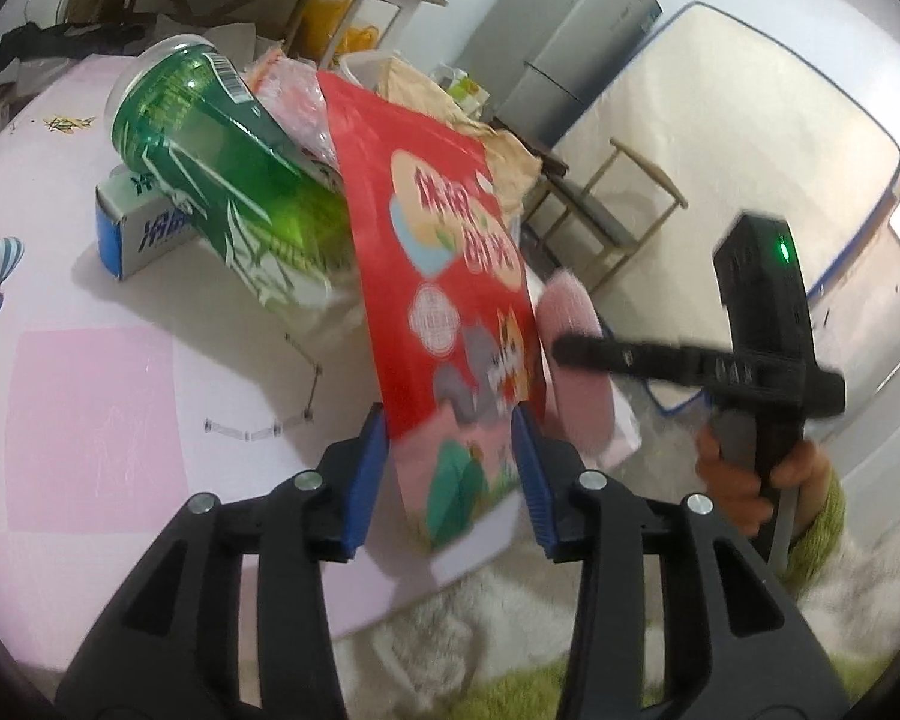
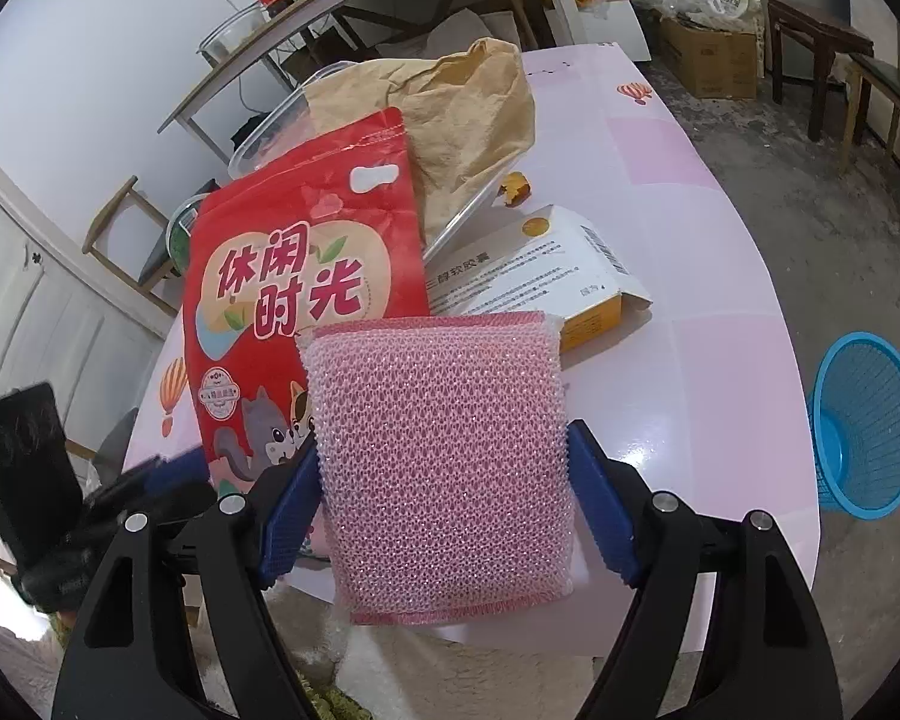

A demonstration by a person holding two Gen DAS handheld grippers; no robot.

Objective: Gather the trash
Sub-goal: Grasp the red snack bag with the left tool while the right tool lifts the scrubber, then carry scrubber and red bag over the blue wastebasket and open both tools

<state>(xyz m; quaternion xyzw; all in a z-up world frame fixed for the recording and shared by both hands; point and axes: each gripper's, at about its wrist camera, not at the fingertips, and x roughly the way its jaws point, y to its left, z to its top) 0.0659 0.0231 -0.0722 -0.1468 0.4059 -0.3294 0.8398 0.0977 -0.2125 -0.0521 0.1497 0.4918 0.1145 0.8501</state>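
A red snack bag (image 1: pixel 444 276) with cartoon animals stands upright between the blue pads of my left gripper (image 1: pixel 450 420), which is shut on its lower end. In the right wrist view the same red snack bag (image 2: pixel 294 276) rises behind a pink mesh scouring sponge (image 2: pixel 444 456). My right gripper (image 2: pixel 444 438) is shut on the sponge, one pad against each side edge. The left wrist view shows the right gripper (image 1: pixel 576 348) just right of the bag, held by a hand (image 1: pixel 738 480) in a green cuff. Both grippers hang over the near edge of the pink table (image 2: pixel 702 372).
A green plastic cup (image 1: pixel 210 168) leans on a blue-and-white box (image 1: pixel 144 228). A crumpled brown paper bag (image 2: pixel 468 120) lies in a clear container (image 2: pixel 270 126) beside a white-and-yellow box (image 2: pixel 546 276). A blue mesh wastebasket (image 2: pixel 864 426) stands on the floor to the right.
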